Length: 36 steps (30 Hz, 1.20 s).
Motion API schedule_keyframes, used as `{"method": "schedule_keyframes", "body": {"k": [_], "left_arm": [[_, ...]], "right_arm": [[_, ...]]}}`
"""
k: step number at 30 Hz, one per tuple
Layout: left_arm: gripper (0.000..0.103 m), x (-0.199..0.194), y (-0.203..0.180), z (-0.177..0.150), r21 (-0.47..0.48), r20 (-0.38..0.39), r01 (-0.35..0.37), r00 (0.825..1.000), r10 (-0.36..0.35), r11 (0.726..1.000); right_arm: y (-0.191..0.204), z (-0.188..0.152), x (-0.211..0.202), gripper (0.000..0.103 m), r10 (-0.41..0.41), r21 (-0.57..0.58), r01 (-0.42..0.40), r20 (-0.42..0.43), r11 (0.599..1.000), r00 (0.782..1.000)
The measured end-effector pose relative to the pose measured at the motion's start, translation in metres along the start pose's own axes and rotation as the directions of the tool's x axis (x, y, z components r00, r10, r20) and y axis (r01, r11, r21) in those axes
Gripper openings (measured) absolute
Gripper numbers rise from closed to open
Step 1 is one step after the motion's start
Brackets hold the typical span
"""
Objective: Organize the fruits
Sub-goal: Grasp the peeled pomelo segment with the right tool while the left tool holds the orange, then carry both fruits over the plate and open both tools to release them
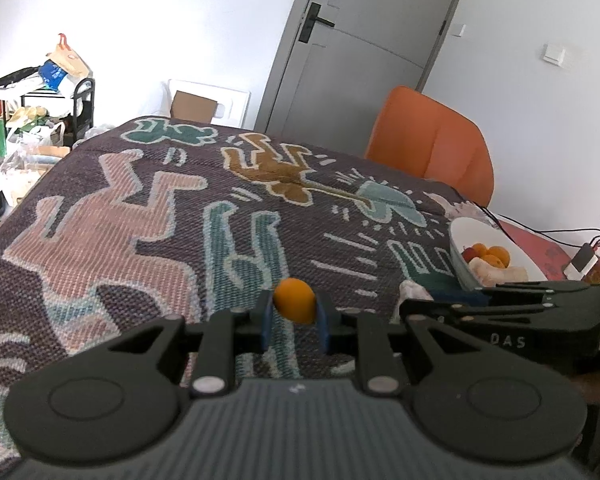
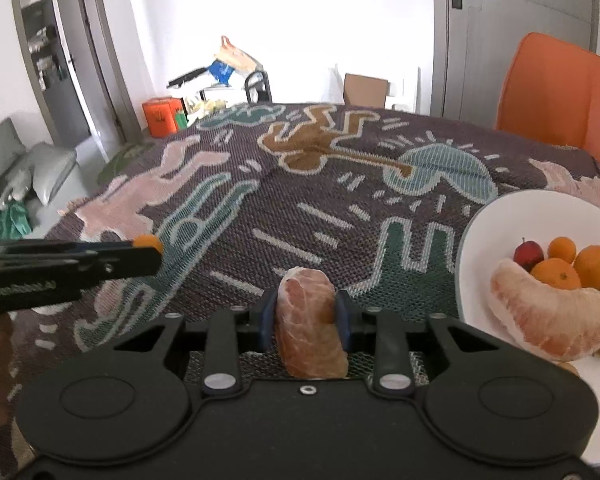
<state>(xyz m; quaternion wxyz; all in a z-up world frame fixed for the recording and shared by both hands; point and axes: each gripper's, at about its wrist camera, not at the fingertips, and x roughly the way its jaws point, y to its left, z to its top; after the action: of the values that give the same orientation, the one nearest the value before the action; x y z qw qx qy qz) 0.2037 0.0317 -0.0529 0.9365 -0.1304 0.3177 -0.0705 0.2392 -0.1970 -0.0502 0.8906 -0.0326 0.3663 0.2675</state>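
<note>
Orange kumquat [image 1: 294,300] pinched in left gripper [image 1: 294,320] fingers | right gripper [image 2: 305,316] clamps pomelo segment [image 2: 308,320] (peeled)

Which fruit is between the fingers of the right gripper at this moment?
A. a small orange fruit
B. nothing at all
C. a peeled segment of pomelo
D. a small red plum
C: in the right wrist view the right gripper is closed on a pale pink peeled pomelo segment, while the small orange fruit sits in the left gripper.
</note>
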Motion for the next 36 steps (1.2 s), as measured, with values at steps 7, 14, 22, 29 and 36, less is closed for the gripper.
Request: {"method": "schedule_keyframes", "body": {"k": [7, 14, 22, 29, 36], "left_arm": [[0.021, 0.000, -0.019, 0.009, 0.032, 0.017, 0.040, 0.999, -0.041, 0.999], [0.021, 0.007, -0.048, 0.021, 0.084, 0.030, 0.091, 0.995, -0.094, 0.992], [0.021, 0.018, -0.084, 0.030, 0.143, 0.036, 0.148, 0.987, -0.155, 0.979], [0.021, 0.030, -0.109, 0.035, 0.178, 0.025, 0.186, 0.981, -0.193, 0.966], [0.021, 0.040, -0.130, 0.037, 0.205, 0.011, 0.217, 0.975, -0.224, 0.954]], "right_arm": [[-0.004, 0.005, -0.027, 0.026, 0.009, 0.044, -0.012, 0.079, 0.999, 0.997], [-0.020, 0.008, -0.049, 0.018, -0.018, 0.085, 0.007, 0.134, 0.996, 0.991], [-0.043, 0.001, -0.064, 0.017, -0.056, 0.138, 0.032, 0.167, 0.990, 0.984], [-0.067, -0.001, -0.085, 0.016, -0.100, 0.190, 0.059, 0.215, 0.980, 0.972], [-0.094, -0.006, -0.103, 0.016, -0.170, 0.233, 0.113, 0.240, 0.966, 0.956]]}}
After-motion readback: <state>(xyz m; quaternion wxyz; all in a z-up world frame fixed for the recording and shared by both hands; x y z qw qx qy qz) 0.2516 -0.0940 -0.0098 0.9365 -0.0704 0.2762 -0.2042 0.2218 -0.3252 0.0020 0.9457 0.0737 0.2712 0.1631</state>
